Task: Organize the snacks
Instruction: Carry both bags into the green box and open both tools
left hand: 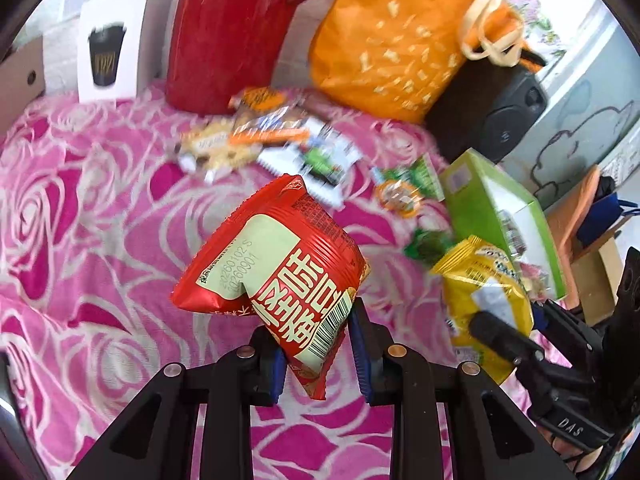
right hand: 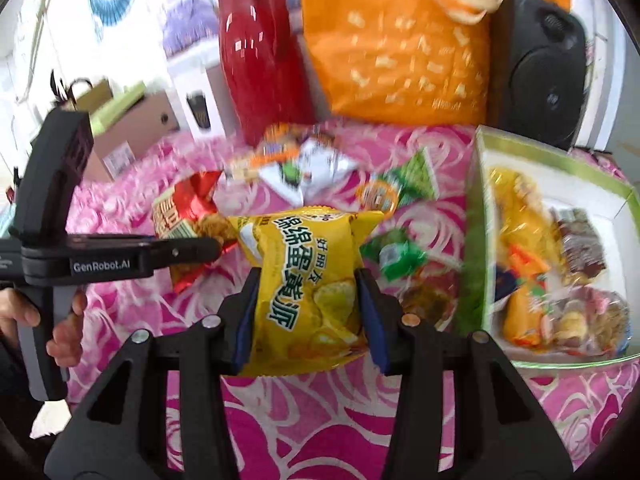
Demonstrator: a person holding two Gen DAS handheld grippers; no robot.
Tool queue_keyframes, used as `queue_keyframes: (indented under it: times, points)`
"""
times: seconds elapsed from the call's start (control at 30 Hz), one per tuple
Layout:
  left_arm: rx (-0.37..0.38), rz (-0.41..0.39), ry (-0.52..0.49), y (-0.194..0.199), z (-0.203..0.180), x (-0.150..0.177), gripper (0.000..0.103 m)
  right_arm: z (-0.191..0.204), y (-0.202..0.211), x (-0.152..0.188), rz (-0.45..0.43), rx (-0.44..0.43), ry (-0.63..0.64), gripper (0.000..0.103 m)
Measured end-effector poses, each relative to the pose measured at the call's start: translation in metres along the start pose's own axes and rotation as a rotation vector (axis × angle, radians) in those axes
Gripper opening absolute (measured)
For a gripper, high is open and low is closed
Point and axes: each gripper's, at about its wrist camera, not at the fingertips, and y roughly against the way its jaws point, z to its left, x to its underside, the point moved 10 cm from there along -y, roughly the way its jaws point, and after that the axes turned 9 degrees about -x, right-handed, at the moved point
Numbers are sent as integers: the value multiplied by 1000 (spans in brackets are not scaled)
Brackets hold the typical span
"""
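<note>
A pink rose blanket (left hand: 100, 240) is covering the surface. The left gripper (left hand: 318, 354) is holding a red snack bag (left hand: 276, 264) up, its fingers squeezing the bottom edge. The right gripper (right hand: 310, 314) is pinching a yellow chip bag (right hand: 308, 284) by both sides. A green box (right hand: 480, 216) of snacks is sitting just to the right. More snack packets (right hand: 304, 164) are lying behind.

- One red snack bag (left hand: 276, 268)
- One yellow chip bag (right hand: 308, 284)
- One green box (right hand: 560, 248)
- One orange tote (right hand: 396, 40)
- One red jug (right hand: 260, 64)
- One black speaker (right hand: 540, 64)
</note>
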Motion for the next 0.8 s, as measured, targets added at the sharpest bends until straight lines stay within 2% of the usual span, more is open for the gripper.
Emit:
queue_keyframes:
  times: [0.2, 0.4, 0.63, 0.8]
  points:
    - [52, -76, -88, 34, -44, -27, 27, -21, 57, -28, -139, 60, -19, 48]
    - [129, -99, -205, 45, -111, -47, 27, -83, 119, -35, -225, 215, -87, 48]
    - [206, -78, -341, 32, -202, -54, 28, -167, 167, -23, -265, 383, -181, 49]
    - [249, -17, -404, 7, -253, -47, 28, -214, 179, -8, -249, 429, -238, 49]
